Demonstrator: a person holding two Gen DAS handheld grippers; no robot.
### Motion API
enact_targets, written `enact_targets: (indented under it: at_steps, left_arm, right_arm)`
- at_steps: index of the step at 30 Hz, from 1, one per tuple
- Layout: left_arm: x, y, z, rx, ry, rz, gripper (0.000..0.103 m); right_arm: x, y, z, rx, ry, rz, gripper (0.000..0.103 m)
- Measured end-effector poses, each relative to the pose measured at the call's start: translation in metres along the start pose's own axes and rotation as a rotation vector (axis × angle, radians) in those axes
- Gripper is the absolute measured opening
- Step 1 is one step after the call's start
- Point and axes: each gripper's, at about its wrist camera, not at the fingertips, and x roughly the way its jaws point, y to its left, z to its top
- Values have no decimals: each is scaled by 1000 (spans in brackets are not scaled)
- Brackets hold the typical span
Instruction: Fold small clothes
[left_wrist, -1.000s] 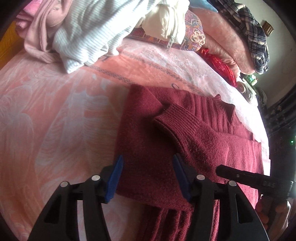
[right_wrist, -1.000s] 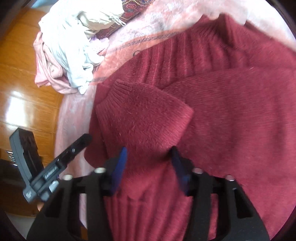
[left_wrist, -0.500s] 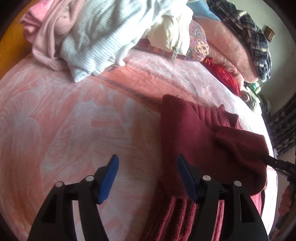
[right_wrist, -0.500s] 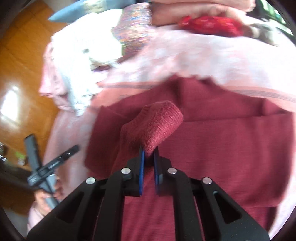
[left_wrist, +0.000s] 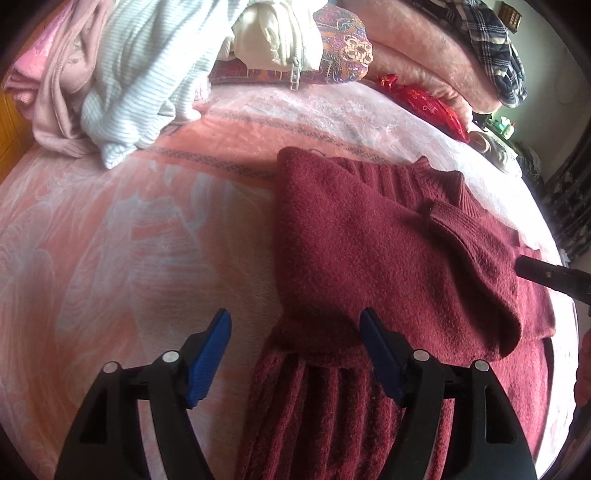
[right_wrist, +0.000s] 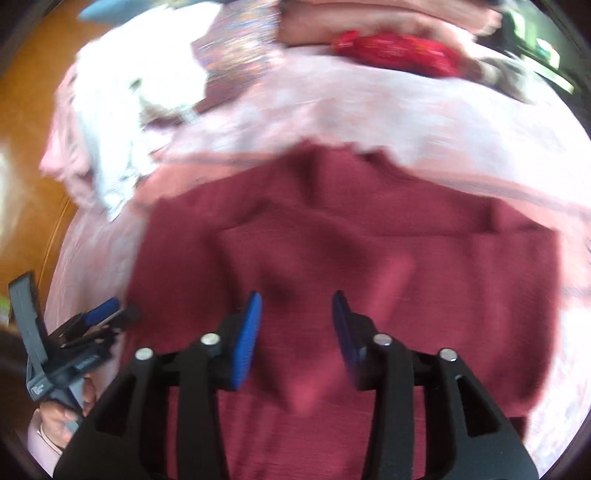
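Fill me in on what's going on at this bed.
A person with a tool in each hand is folding a dark red sweater on the pink bedspread. One sleeve already lies folded across the body. The right tool has just been opening, with nothing between its pads. The left tool has also been opening, over the sweater's edge, gripping nothing. More clothes are piled at the back.

A bed (left_wrist: 155, 236) is covered by a pink blanket with a pale leaf pattern. Loose clothes (left_wrist: 122, 74) are piled at its far side, beside a patterned cushion (left_wrist: 343, 48). An orange wooden floor (right_wrist: 33, 122) is seen left, lit by daylight.
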Motion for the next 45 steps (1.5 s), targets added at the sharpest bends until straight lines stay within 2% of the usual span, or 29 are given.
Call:
enact_targets:
  at_steps: [3, 5, 8, 9, 10, 11, 15, 18, 22, 24, 25, 28, 29, 30, 32, 34, 35, 37, 39, 42, 45]
  left_arm:
    - [-4, 2, -5, 14, 1, -1, 76]
    - [-4, 4, -9, 15, 9, -5, 76]
    - [-3, 8, -12, 8, 18, -19, 76]
    - [-2, 9, -13, 6, 21, -24, 76]
    - [-1, 10, -14, 4, 26, -26, 77]
    - [0, 11, -15, 2, 30, -25, 77]
    - [2, 12, -16, -1, 35, -27, 77]
    - [2, 8, -16, 9, 29, -16, 77]
    - [3, -4, -15, 23, 19, -1, 77]
    - [5, -10, -14, 32, 19, 3, 77]
    - [7, -14, -14, 39, 19, 9, 77]
    - [12, -26, -14, 56, 14, 31, 82]
    - [14, -30, -14, 62, 10, 43, 83]
    - [15, -33, -14, 67, 7, 55, 84]
    - [18, -39, -15, 77, 1, 78, 87]
    - [19, -41, -14, 84, -5, 89, 88]
    - [19, -41, -13, 83, -7, 91, 88]
    - [19, -40, -12, 69, -8, 88, 89]
    - [19, -40, -12, 57, -9, 83, 89]
    - [19, -38, -14, 53, -14, 80, 89]
    - [18, -38, -16, 64, -16, 79, 89]
  right_arm:
    - [17, 38, 5, -61, 6, -79, 44]
    - [25, 51, 9, -83, 2, -135, 53]
    - [41, 55, 14, -98, 15, -196, 50]
    - [45, 54, 15, -89, 24, -202, 44]
    - [50, 50, 15, -76, 40, -212, 23]
    - [52, 44, 15, -63, 48, -219, 7]
    - [37, 29, 12, -18, 12, -150, 6]
    - [-1, 10, 10, 15, -46, -97, 6]
    - [-54, -40, -2, 105, -95, -31, 6]
    - [-67, -66, -12, 132, -83, -37, 5]
    - [-73, -81, -18, 146, -77, -54, 0]
    - [-79, -126, -40, 194, -38, -112, 1]
    - [-79, -138, -46, 206, -20, -132, 6]
    - [-78, -151, -52, 226, -3, -149, 7]
    - [-77, -176, -64, 287, 22, -125, 8]
    - [-82, -194, -68, 342, -4, -54, 10]
    - [-84, -198, -67, 354, -20, -16, 22]
    - [-82, -202, -61, 354, -38, 64, 39]
    - [-77, -199, -55, 348, -65, 95, 40]
    - [-56, -187, -46, 315, -30, 82, 34]
    - [-40, -177, -41, 302, 3, 79, 33]
